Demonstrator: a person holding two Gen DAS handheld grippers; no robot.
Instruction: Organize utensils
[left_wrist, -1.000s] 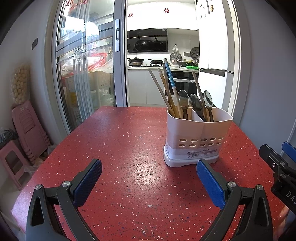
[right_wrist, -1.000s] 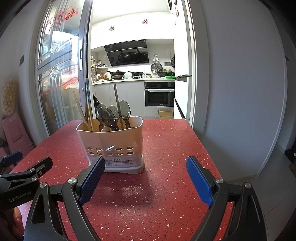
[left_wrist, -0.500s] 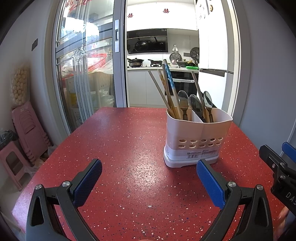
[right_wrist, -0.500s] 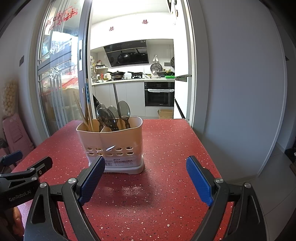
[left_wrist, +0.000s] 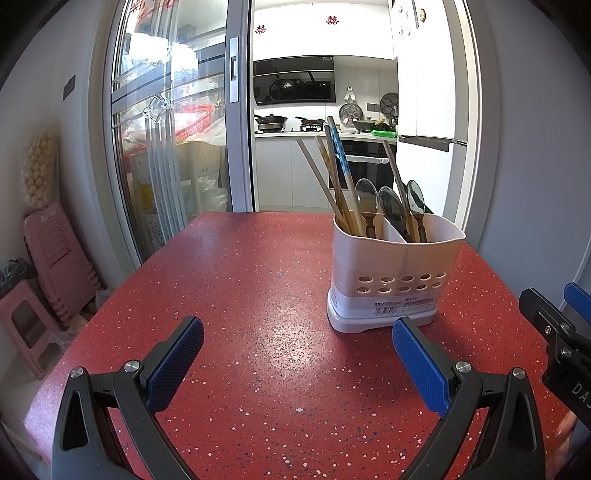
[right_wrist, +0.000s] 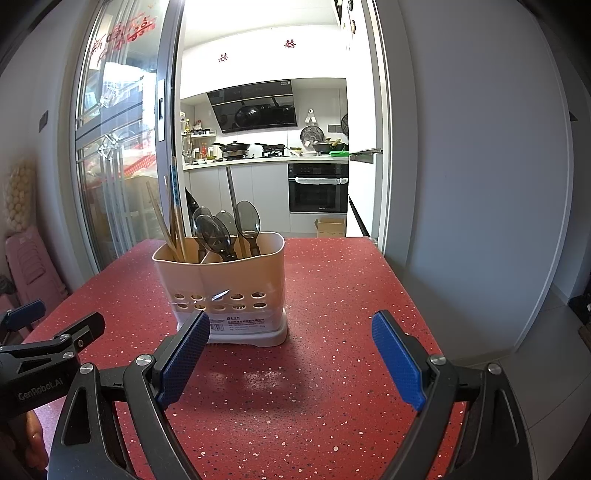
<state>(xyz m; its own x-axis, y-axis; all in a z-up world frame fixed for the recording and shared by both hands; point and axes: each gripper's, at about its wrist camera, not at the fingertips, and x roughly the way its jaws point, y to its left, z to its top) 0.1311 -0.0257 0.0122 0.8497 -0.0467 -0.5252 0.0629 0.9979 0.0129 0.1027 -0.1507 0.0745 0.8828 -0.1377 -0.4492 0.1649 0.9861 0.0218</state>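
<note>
A cream two-compartment utensil holder (left_wrist: 391, 273) stands upright on the red speckled table (left_wrist: 240, 295); it also shows in the right wrist view (right_wrist: 225, 284). Chopsticks (left_wrist: 332, 184) lean in its left compartment and three dark spoons (left_wrist: 391, 212) stand in the right one. My left gripper (left_wrist: 297, 354) is open and empty, just in front and left of the holder. My right gripper (right_wrist: 291, 352) is open and empty, in front and right of the holder.
The table ends at a right edge (right_wrist: 413, 295) beside a grey wall. A sliding glass door (left_wrist: 166, 147) and pink stacked stools (left_wrist: 48, 258) stand to the left. A kitchen (right_wrist: 266, 147) lies beyond the table's far edge.
Nothing has visibly changed beyond a very slight drift of both views.
</note>
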